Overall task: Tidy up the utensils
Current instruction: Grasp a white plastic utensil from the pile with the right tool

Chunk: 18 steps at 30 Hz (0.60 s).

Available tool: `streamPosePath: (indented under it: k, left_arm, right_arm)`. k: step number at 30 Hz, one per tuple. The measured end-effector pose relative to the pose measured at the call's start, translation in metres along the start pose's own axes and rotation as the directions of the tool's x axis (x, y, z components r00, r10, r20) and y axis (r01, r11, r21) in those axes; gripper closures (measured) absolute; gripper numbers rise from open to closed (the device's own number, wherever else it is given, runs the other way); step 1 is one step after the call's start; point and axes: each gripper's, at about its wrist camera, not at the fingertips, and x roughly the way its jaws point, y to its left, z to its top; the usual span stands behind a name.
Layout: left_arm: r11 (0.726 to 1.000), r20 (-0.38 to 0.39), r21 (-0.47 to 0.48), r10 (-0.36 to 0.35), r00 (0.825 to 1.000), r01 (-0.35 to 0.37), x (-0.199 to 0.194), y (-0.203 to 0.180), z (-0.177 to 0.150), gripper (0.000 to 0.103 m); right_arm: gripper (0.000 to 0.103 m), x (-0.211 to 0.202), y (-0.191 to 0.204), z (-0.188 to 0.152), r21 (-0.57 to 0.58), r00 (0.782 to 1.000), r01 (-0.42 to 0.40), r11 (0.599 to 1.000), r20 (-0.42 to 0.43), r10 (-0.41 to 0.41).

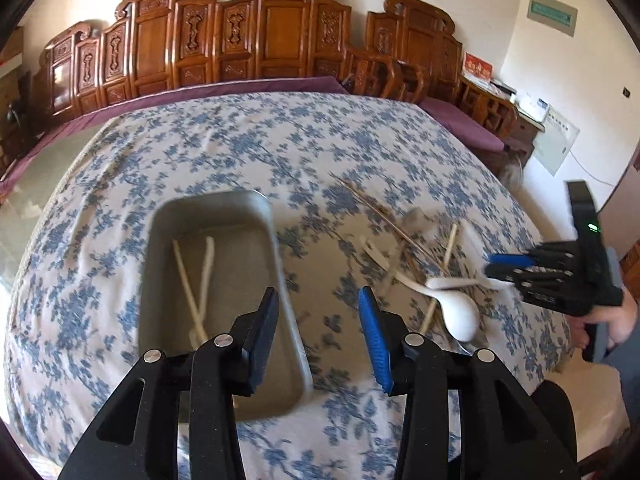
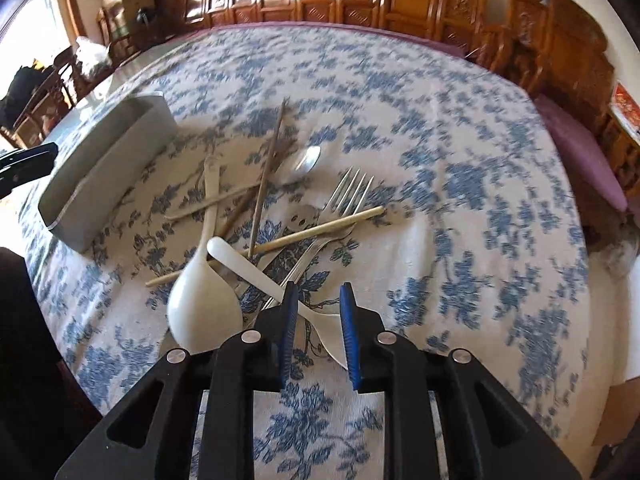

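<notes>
A grey metal tray (image 1: 224, 208) sits on the blue-flowered tablecloth and holds two pale chopsticks (image 1: 188, 276) and a white utensil. My left gripper (image 1: 320, 316) is open and empty above the tray's right rim. To the right lies a pile of utensils: a white ladle spoon (image 2: 204, 300), a white flat spoon (image 2: 260, 272), a metal fork (image 2: 344, 196), a metal spoon (image 2: 306, 162), pale and dark chopsticks (image 2: 320, 232). My right gripper (image 2: 318, 320) straddles the flat spoon's wide end with a gap between its fingers; it also shows in the left wrist view (image 1: 494, 266).
The tray shows at the left in the right wrist view (image 2: 108, 172). Carved wooden chairs (image 1: 280, 32) ring the table's far side, with purple cushions (image 2: 580, 152). The round table's edge (image 1: 552, 320) is close on the right.
</notes>
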Motion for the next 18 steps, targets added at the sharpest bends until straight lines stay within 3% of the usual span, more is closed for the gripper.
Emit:
streamPosePath:
  k: [6, 12, 16, 18]
  left_arm:
    - [0.999, -0.025, 0.005, -0.048, 0.999, 0.048, 0.001, -0.026, -0.009, 0.064]
    - [0.998, -0.038, 0.035, -0.052, 0.998, 0.053, 0.002, -0.046, -0.013, 0.064]
    - [0.998, -0.044, 0.043, -0.048, 0.998, 0.050, 0.003, -0.052, -0.012, 0.064]
    - [0.998, -0.042, 0.045, -0.046, 0.998, 0.048, 0.002, -0.053, -0.012, 0.064]
  right_arm:
    - [0.079, 0.016, 0.002, -0.004, -0.012, 0.997, -0.056, 0.998, -0.058, 0.055]
    - [0.078, 0.010, -0.002, -0.020, -0.014, 0.991, -0.103, 0.995, -0.082, 0.102]
    - [0.078, 0.008, 0.009, -0.026, -0.045, 0.991, -0.071, 0.996, -0.114, 0.066]
    - [0.078, 0.001, 0.018, -0.028, -0.078, 0.994, -0.064, 0.995, -0.091, 0.057]
